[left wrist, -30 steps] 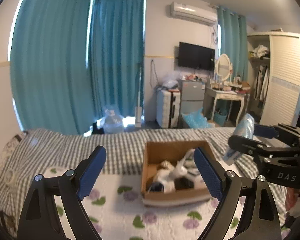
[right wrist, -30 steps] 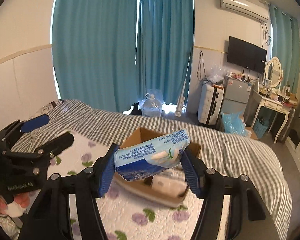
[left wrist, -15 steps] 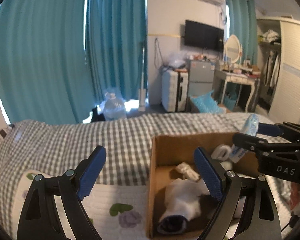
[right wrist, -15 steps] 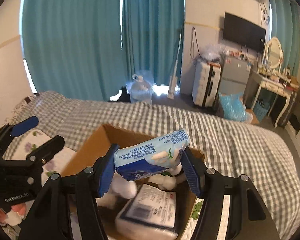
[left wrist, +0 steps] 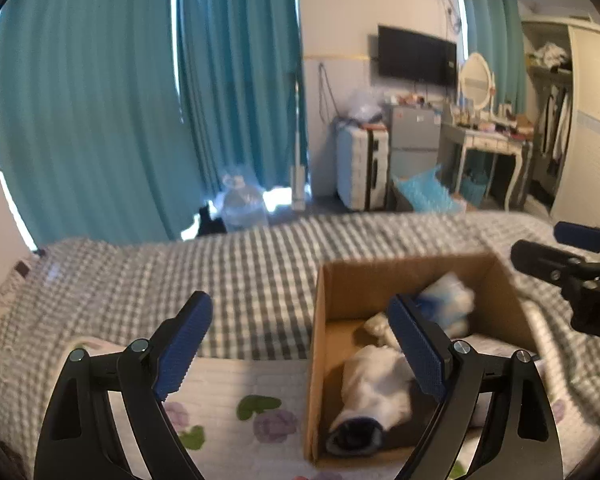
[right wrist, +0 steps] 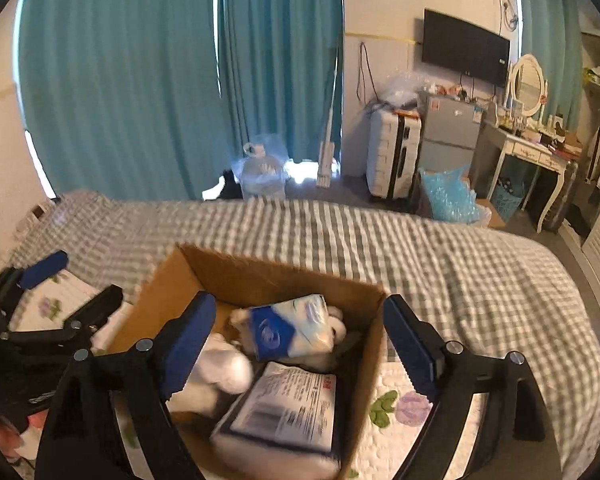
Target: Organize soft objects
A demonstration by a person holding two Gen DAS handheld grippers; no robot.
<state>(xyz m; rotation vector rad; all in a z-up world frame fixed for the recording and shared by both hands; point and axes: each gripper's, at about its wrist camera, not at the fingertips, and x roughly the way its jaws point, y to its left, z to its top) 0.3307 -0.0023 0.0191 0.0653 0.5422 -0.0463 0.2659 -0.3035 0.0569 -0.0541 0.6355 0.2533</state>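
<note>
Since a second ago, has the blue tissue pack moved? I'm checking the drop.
Yes. The blue tissue pack has left the right gripper, whose jaws now stand open, and lies down inside the cardboard box.

No text can be read with certainty in either view. Printed lines and a barcode-like block are seen on the label of the flat white packet in the cardboard box, but the print is too small and blurred to be made out. A round logo is seen on the blue end of the tissue pack; no characters are resolved. White lettering is visible on the body of the left gripper at the left edge of the right wrist view, and a cut-off letter on the right gripper at the right edge of the left wrist view; neither is legible.
</note>
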